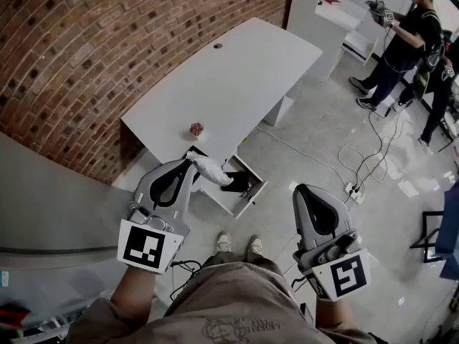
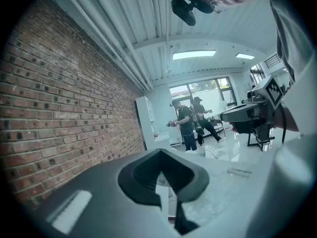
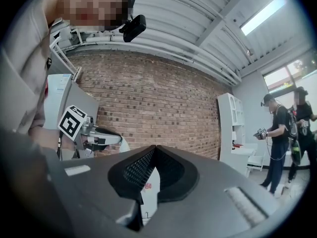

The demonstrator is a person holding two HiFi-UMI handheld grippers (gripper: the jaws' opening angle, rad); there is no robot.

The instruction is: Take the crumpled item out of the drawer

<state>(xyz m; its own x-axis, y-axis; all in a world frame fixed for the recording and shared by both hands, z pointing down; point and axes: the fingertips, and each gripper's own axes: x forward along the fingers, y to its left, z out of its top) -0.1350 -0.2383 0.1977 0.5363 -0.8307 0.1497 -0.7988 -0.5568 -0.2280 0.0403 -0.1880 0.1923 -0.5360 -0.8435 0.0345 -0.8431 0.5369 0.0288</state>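
The white desk (image 1: 237,77) has its drawer (image 1: 247,196) pulled open, and a black item (image 1: 237,183) lies inside. My left gripper (image 1: 191,163) hangs above the drawer's left end. Its jaws are shut on a white crumpled item (image 1: 213,170) that sticks out from the tips toward the drawer. The right gripper view shows that same white item (image 3: 121,145) at the left gripper's tip. In the left gripper view the item is hidden behind the jaws. My right gripper (image 1: 301,190) is shut and empty over the floor, right of the drawer. A small reddish crumpled ball (image 1: 196,129) sits on the desk near its front edge.
A brick wall (image 1: 107,41) runs behind the desk. Cables and a power strip (image 1: 351,188) lie on the floor to the right. Two people (image 1: 409,41) stand at the far right. The holder's feet (image 1: 237,244) are just before the drawer.
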